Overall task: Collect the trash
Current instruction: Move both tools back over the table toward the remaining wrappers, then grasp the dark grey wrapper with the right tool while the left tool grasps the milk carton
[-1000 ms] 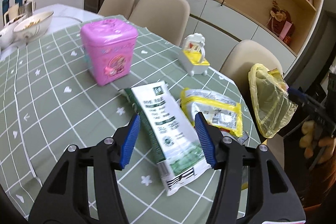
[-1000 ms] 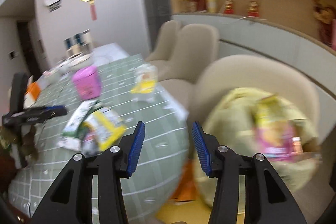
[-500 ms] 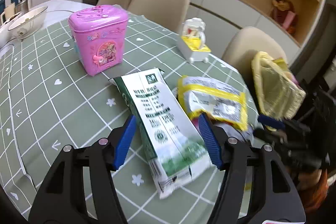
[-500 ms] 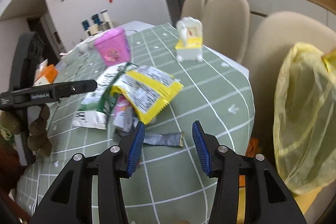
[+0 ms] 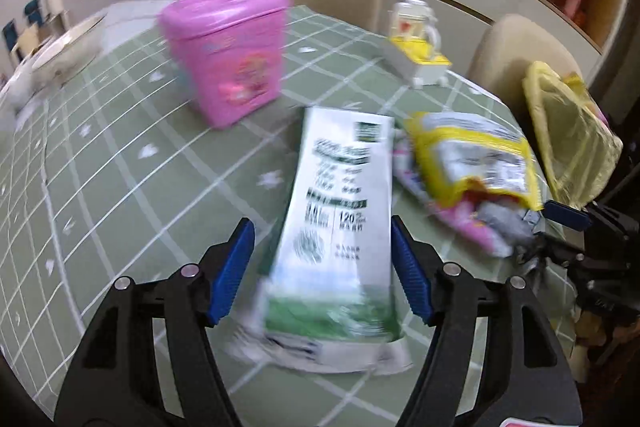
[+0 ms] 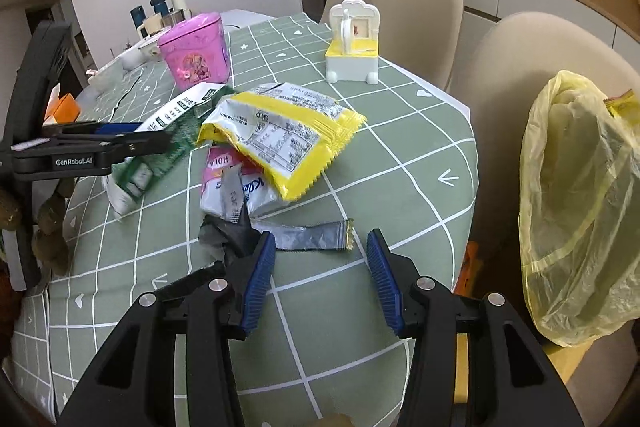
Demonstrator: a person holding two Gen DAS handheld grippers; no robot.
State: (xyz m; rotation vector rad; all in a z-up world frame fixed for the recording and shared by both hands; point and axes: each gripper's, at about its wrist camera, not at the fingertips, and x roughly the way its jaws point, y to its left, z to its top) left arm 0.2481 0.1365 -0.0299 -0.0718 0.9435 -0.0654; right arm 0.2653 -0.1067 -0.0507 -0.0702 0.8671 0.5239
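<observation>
- Since half a second ago, left gripper (image 5: 322, 269) has closed in on the green-and-white pouch (image 5: 340, 211) at lower centre, fingers wide, straddling it, not clamping.
- Right gripper (image 6: 320, 281) hangs open, empty, before the silver wrapper (image 6: 316, 235).
- Only the right view shows "GenRobot.AI" at left and a "HOLA" packet (image 6: 224, 179) under the yellow bag (image 6: 280, 139).
- Yellow trash bag (image 6: 580, 203) hangs at right.

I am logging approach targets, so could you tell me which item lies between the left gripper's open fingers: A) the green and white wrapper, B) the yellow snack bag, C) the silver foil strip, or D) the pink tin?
A: the left gripper stands open astride the green and white wrapper, the other items lying outside its fingers.
</observation>
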